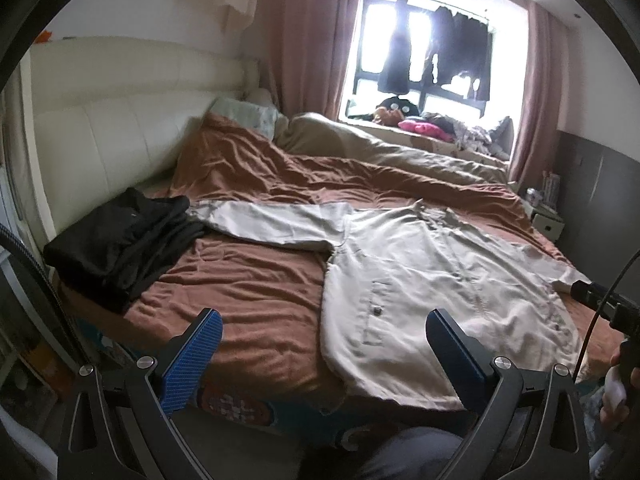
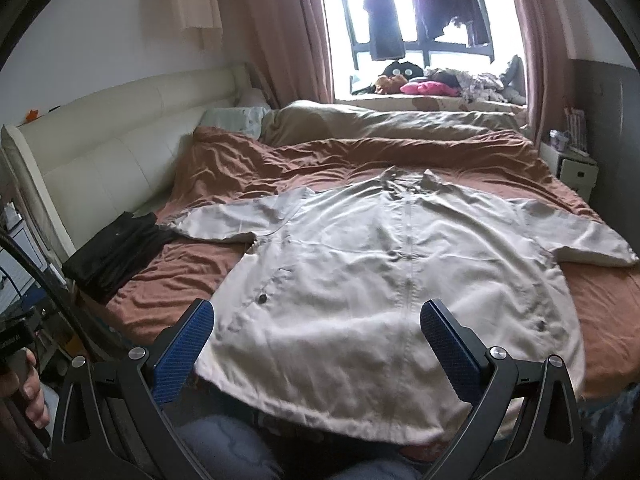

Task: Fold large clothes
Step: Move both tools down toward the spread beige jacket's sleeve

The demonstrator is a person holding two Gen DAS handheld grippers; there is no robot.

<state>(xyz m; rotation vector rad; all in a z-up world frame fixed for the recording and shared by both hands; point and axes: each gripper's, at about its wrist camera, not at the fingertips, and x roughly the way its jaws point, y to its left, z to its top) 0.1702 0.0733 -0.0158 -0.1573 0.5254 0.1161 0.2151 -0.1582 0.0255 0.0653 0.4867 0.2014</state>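
Both tongs spread wide, gripping nothing: left gripper (image 1: 324, 344) above the near bed edge, right gripper (image 2: 316, 332) over the hem of a beige shirt (image 2: 384, 272). Shirt lying flat, front up, sleeves out to either side, on a rust-brown bedspread (image 1: 248, 288). Folded black garment (image 1: 120, 236) just past the shirt's left sleeve. Cream headboard (image 2: 100, 148) to the left, window (image 2: 420, 20) with hanging dark clothes beyond.

A beige jacket (image 2: 384, 280) lies spread flat, front up, on a bed with a rust-brown cover (image 2: 224, 168). The right gripper (image 2: 316, 320) hovers over its hem, blue fingers (image 2: 184, 352) wide apart. Folded black clothes (image 2: 116, 252) sit left, touching one sleeve.
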